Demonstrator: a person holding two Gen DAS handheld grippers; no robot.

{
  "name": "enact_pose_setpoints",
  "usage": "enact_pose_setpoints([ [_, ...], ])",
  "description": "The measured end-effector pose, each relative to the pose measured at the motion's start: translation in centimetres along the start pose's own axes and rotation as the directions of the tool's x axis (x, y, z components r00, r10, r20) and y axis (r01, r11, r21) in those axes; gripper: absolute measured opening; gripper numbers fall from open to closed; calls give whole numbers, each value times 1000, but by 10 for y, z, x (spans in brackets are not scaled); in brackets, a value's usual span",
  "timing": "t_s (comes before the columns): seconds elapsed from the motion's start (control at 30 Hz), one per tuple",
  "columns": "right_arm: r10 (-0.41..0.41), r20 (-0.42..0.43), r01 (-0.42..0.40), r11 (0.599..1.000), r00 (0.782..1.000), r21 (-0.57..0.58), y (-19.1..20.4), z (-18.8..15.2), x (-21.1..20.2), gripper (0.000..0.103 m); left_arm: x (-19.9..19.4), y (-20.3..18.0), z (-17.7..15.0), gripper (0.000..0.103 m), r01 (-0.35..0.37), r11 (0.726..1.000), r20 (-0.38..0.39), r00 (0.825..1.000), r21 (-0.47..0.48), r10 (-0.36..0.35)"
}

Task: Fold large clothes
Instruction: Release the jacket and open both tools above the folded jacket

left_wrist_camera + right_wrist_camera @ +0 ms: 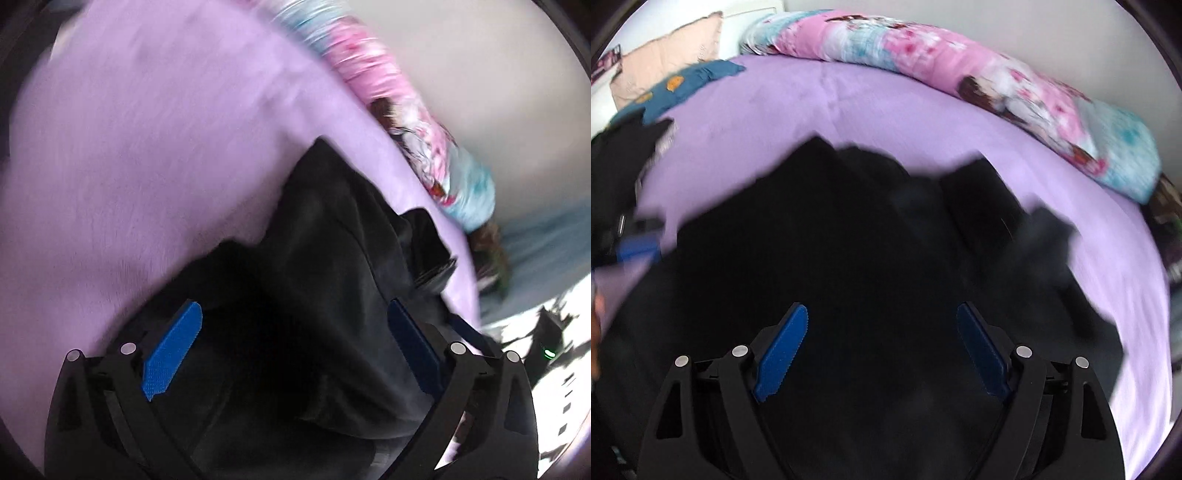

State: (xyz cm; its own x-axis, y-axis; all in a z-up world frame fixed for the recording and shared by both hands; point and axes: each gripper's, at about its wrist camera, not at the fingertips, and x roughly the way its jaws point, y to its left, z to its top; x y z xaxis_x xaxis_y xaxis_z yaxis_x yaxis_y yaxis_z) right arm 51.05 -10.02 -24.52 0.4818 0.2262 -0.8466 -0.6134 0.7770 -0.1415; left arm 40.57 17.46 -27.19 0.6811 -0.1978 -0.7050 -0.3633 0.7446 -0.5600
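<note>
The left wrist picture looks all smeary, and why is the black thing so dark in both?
Left wrist view: motion blur streaks the pink-and-blue printed pillow. Right wrist view: sharper, but the black garment is too dark for folds to show. Both bend at the edges from the fisheye lens.

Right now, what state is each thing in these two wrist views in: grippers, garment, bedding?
Left gripper: open, nothing between its blue pads.
Right gripper: open, nothing gripped.
Black fabric garment: released, lying rumpled on the sheet, not neatly folded.
Lilac bed sheet: spread flat under the garment.
Pink and light-blue printed blanket: bunched along the far edge.
Dark blue patterned cloth: crumpled at the far left.
</note>
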Motion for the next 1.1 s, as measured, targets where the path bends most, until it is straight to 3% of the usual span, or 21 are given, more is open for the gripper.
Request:
enact_pose_setpoints([
  [0.1,-66,-1,66,995,998,69,-20,-43,-19,87,12,-34,-16,97,-110,965,44,994,237,103],
  [0.17,-78,-1,77,984,997,158,-38,-69,-28,88,23,-51,-28,97,-204,911,72,979,359,191],
  [0.2,-76,0,75,977,997,198,-46,-79,-29,88,25,-60,-37,97,-249,873,133,968,419,212],
  [0.27,-63,-18,66,968,998,243,-59,-98,-20,88,31,-71,-49,97,-301,816,195,952,493,234],
  [0.33,-60,-41,68,963,997,261,-66,-111,-2,88,50,-76,-58,97,-281,797,146,960,535,240],
  [0.4,-34,-32,42,956,999,290,-70,-118,12,92,69,-74,-64,97,-313,771,144,949,555,281],
  [0.47,-45,-1,43,949,999,314,-71,-119,19,96,85,-61,-67,99,-297,786,85,950,542,300],
  [0.53,-59,-1,57,948,998,314,-68,-117,24,98,92,-47,-60,99,-239,835,36,966,496,255],
  [0.67,-61,-7,61,950,998,306,-69,-115,13,97,80,-51,-61,98,-242,816,50,966,524,254],
  [0.77,-102,20,91,946,995,311,-63,-119,-17,97,49,-56,-59,97,-213,815,40,973,539,227],
  [0.87,-144,78,105,923,987,371,-61,-138,-69,97,3,-57,-62,97,-194,814,65,980,547,190],
  [0.97,-147,109,90,906,983,413,-55,-167,-112,97,-36,-52,-72,97,-150,833,54,988,533,143],
  [1.1,-163,110,105,908,981,406,-46,-201,-149,97,-84,-39,-101,97,-113,838,76,993,534,85],
])
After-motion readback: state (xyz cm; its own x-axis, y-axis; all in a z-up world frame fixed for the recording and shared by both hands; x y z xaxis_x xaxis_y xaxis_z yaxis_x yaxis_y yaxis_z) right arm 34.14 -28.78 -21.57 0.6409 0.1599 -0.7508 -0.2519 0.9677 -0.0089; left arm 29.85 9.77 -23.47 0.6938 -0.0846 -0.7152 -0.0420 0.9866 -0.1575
